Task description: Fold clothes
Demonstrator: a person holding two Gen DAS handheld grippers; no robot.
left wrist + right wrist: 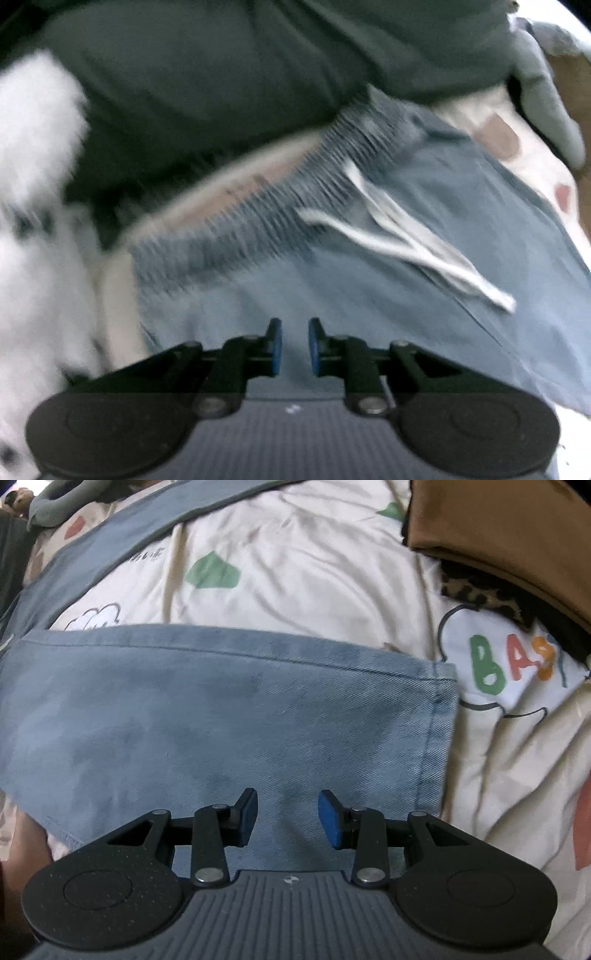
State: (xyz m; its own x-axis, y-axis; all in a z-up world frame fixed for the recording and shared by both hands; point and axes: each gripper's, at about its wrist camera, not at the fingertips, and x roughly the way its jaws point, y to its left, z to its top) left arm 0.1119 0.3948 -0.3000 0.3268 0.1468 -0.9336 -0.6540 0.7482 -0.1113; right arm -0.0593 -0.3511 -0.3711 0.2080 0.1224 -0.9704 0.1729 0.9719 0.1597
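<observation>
The light-blue denim trousers (pixel 221 716) lie spread on a cream printed bedsheet (pixel 314 572), the ribbed elastic waistband (pixel 258 192) and white drawstring (pixel 399 236) at the left-hand end and a hemmed leg end (pixel 439 738) at the right-hand end; a second leg (pixel 122 542) runs diagonally farther back. Whether the garment already carries a fold cannot be determined from these views. Risk, as a judgement: a grasp that catches only the upper denim layer would drag it off the layer beneath and skew any fold. The loose drawstring may snag on a finger or end up bunched inside a fold. A dark green garment (pixel 221 74) lies right against the waistband, and a brown folded item (pixel 517 535) lies near the hem, so a wide sweep could catch either. The left view is blurred, suggesting quick motion, which reduces placement accuracy. The left gripper (pixel 295 345) stands above the denim below the waistband, jaws parted by a narrow gap, nothing between them. The right gripper (pixel 287 818) stands above the leg panel, jaws spread wider, also empty; contact with the cloth cannot be confirmed for either.
</observation>
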